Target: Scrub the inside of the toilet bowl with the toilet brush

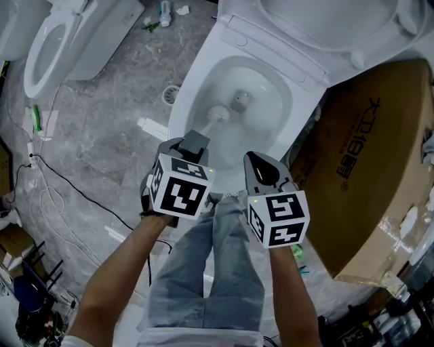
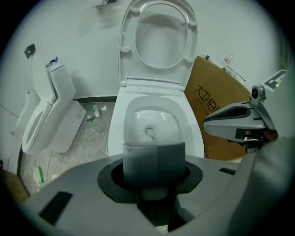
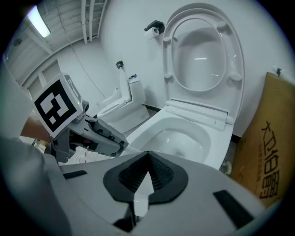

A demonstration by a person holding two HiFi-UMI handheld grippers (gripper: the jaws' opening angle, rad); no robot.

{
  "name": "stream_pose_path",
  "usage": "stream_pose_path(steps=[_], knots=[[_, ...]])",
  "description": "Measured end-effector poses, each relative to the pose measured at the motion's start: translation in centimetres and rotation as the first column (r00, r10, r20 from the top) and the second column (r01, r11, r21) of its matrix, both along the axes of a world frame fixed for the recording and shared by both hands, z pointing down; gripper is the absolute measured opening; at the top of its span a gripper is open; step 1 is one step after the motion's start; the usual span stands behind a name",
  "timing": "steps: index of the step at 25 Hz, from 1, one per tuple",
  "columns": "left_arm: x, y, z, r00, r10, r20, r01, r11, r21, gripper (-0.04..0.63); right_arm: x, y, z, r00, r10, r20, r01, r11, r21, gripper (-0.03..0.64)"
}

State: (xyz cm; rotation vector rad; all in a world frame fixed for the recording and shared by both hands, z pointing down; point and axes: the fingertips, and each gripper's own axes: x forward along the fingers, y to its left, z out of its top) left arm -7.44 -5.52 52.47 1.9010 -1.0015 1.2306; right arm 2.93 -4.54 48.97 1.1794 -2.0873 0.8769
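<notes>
The white toilet bowl point(image 1: 268, 78) stands open with its seat and lid raised point(image 2: 159, 39). The white brush head point(image 1: 218, 113) is down inside the bowl beside the drain hole point(image 1: 242, 99). Its thick grey handle point(image 2: 154, 161) runs back up into my left gripper point(image 1: 193, 144), which is shut on it over the front rim. My right gripper point(image 1: 261, 165) hovers just right of it above the rim, shut, with nothing between its ribbed pads point(image 3: 156, 173). In the right gripper view the bowl point(image 3: 184, 138) lies ahead and the left gripper point(image 3: 92, 136) is at the left.
A second toilet point(image 1: 47, 47) stands at the far left. A large cardboard box point(image 1: 366, 169) leans against the bowl's right side. Cables point(image 1: 54, 196) trail over the grey floor, with a floor drain point(image 1: 171, 93) and small bottles point(image 1: 163, 13) nearby. The person's jeans point(image 1: 210, 271) are below.
</notes>
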Motion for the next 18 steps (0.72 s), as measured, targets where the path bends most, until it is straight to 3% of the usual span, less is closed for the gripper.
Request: stream_pose_path(steps=[18], knots=[[3.6, 3.0, 1.4, 0.996, 0.084, -0.042, -0.086, 0.995, -0.047, 0.156, 1.8, 0.5, 0.1, 0.998, 0.061, -0.015, -0.061, 0.998, -0.001, -0.002]])
